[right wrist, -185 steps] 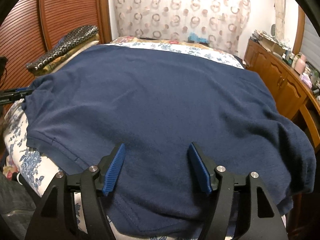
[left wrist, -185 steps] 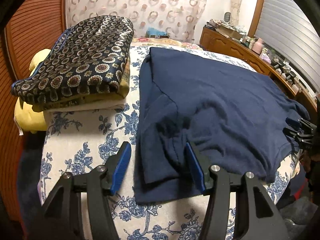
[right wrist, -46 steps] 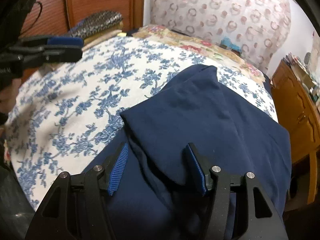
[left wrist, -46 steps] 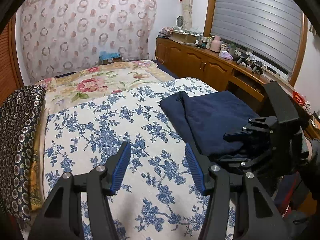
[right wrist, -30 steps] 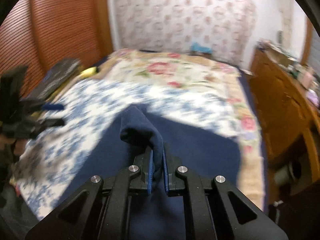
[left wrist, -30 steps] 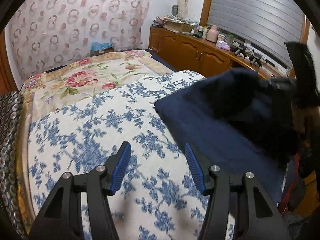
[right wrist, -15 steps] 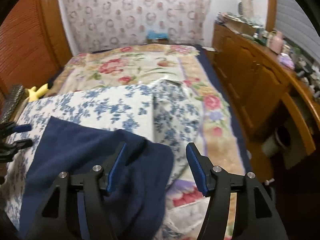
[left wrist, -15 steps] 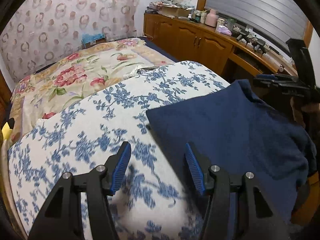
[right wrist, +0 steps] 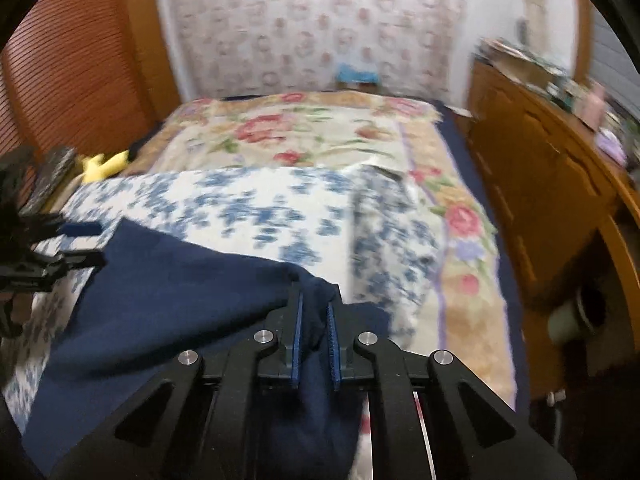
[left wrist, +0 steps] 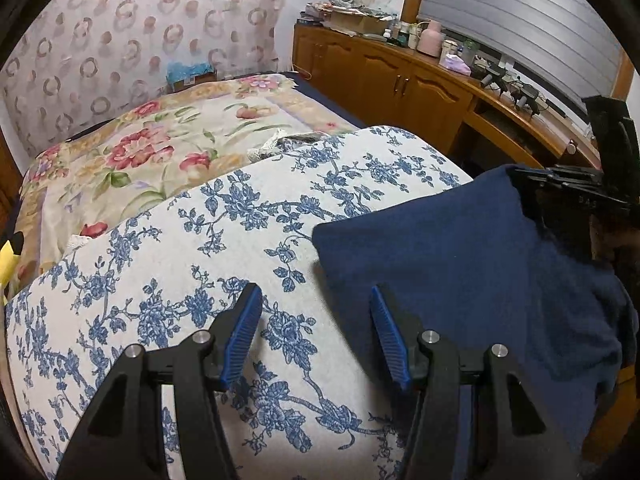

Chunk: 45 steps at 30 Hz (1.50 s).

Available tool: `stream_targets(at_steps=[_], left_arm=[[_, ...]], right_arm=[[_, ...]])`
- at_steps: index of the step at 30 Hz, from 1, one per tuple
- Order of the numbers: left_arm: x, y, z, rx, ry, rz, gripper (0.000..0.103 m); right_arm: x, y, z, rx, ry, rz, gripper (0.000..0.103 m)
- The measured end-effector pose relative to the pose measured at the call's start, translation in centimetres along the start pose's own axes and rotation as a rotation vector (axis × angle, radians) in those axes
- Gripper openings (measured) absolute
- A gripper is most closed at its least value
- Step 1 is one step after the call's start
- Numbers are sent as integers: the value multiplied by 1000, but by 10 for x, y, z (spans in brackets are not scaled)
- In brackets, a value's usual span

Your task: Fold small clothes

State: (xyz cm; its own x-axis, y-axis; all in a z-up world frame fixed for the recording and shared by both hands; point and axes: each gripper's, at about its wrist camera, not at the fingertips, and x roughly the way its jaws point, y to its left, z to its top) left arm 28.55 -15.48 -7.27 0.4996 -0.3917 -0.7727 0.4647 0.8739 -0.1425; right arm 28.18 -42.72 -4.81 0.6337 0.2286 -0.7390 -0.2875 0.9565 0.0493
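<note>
A folded navy blue garment (left wrist: 460,264) lies on the blue-flowered bedspread (left wrist: 192,256), at the bed's right side. My left gripper (left wrist: 316,334) is open and empty, low over the bedspread at the garment's left edge. My right gripper (right wrist: 314,334) is shut on the garment's far right corner (right wrist: 314,292), with navy cloth (right wrist: 168,292) spreading to its left. The right gripper also shows in the left wrist view (left wrist: 568,188) at the garment's far corner. The left gripper shows at the left edge of the right wrist view (right wrist: 60,248).
A rose-patterned blanket (left wrist: 160,148) covers the far half of the bed. A wooden cabinet (left wrist: 400,80) with clutter on top runs along the right. A yellow soft toy (right wrist: 100,166) and patterned bedding lie at the left by the wooden wall (right wrist: 72,80).
My right gripper has shut on the garment's far right corner; half a second ago it was open. My left gripper stayed open and edged closer to the garment's left edge.
</note>
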Motion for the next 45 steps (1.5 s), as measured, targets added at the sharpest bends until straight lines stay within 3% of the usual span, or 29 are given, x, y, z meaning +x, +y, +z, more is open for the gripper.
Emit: stream_targets(at_steps=[3, 5, 7, 12, 15, 17, 19, 20, 22, 25, 30, 36, 39, 45], left_arm=[[8, 1, 4, -1, 14, -7, 55], [12, 0, 6, -2, 17, -23, 55], [15, -1, 10, 2, 17, -41, 55], [27, 5, 15, -33, 35, -69, 55], [29, 5, 16, -33, 24, -82, 48], [29, 4, 16, -36, 22, -100, 38], [30, 3, 15, -45, 23, -137, 27], [30, 3, 15, -47, 22, -137, 26], [31, 3, 15, -58, 24, -157, 9], [20, -2, 16, -53, -2, -166, 3], [-38, -15, 25, -29, -136, -193, 2], [-159, -18, 38, -6, -387, -207, 2], [-218, -11, 35, 12, -497, -171, 2], [-297, -4, 14, 52, -618, -83, 2]], right_arm=[[2, -4, -3, 31, 23, -12, 8], [9, -4, -3, 37, 40, -23, 18], [15, -6, -3, 50, 54, -46, 49], [29, -23, -10, 104, 90, -50, 68], [36, -31, -14, 155, 117, 10, 68], [39, -33, -14, 178, 129, 54, 68], [38, -34, -14, 188, 121, 84, 60], [39, -33, -15, 188, 125, 104, 52], [34, -29, -15, 177, 112, 124, 27], [21, -16, -14, 102, 73, 93, 11], [-24, 7, -4, 19, -58, 64, 9], [-117, 47, 27, -87, -278, 84, 9], [-165, 66, 44, -115, -398, 92, 8], [-223, 99, 56, -140, -555, 146, 8]])
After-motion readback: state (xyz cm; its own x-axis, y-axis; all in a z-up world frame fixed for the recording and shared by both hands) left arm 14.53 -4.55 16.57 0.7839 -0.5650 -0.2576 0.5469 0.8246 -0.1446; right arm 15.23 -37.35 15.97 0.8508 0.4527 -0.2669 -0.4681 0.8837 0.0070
